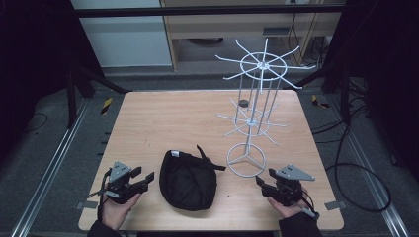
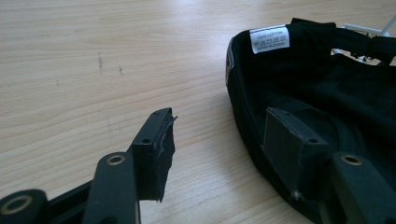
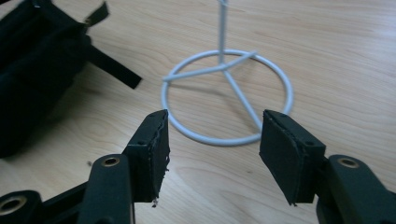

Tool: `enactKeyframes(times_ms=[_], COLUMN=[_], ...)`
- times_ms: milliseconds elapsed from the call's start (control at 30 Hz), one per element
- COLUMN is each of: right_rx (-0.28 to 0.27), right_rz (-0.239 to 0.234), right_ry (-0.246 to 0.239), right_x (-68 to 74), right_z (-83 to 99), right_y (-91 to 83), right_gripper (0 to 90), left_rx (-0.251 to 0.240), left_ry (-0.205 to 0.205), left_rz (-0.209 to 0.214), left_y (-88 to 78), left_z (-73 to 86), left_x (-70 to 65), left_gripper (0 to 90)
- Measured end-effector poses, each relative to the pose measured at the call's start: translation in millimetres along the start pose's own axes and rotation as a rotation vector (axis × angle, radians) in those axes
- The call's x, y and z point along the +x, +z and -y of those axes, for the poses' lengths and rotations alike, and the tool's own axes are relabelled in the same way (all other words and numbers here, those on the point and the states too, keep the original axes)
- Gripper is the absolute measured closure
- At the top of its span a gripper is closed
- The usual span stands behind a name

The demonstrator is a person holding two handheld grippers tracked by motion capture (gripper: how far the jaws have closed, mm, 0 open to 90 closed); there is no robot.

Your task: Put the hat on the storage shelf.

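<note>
Black cap point(image 1: 188, 180) (one) lies between two released tongs, left point(image 1: 142, 179) and right point(image 1: 263, 183), beside one wire stand point(image 1: 246, 159).

Pale matt wood-grain tabletop point(image 1: 168, 123); soft black cloth cap point(image 1: 188, 180), white fabric label; glossy white-coated wire rack point(image 1: 252, 123); matt black tongs point(image 3: 212, 140).

Surface point(image 1: 173, 118): light wood-grain top, square w/ rounded corners, centred in high view. Faint scuff marks on grain in left gripper view.
Floor point(image 1: 44, 148): grey, dim. Metal rails point(image 1: 54, 168) run along floor at L and R of surface.
Yellow/black hazard tape point(image 1: 106, 105) on floor at both far corners.
Black cables point(image 1: 356, 168) looped on floor, R side.
Rear: white panel point(image 1: 123, 34) at L, light wood cabinet point(image 1: 237, 24) beside it. Dark horizontal bar point(image 1: 207, 11) across top.
Both sides: black, unlit. Lighting low overall.
</note>
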State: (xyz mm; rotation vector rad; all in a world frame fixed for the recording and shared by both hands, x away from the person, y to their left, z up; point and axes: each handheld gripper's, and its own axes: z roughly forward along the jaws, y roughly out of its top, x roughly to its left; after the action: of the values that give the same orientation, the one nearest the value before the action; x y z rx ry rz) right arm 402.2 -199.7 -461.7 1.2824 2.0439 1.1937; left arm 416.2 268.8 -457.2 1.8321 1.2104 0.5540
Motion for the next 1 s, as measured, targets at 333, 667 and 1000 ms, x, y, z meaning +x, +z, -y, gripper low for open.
enactKeyframes(times_ms=[333,667,1000], right_rx=[-0.006,0.014,0.041], right_rz=[-0.113,-0.207,-0.271], right_ry=[-0.048,-0.054,-0.051], right_x=[39.8,72.8,97.7], right_z=[-10.9,-20.3,-21.5], right_y=[8.6,27.7,39.0], right_gripper=[46.3,47.2,45.5], left_rx=[0.015,0.111,0.176], left_ry=[0.026,0.054,0.037], left_rz=[0.025,0.034,0.036], left_y=[11.8,30.3,38.4], left_z=[-2.5,0.2,2.5], left_x=[-13.8,-20.8,-24.8], left_gripper=[45.8,53.7,68.5])
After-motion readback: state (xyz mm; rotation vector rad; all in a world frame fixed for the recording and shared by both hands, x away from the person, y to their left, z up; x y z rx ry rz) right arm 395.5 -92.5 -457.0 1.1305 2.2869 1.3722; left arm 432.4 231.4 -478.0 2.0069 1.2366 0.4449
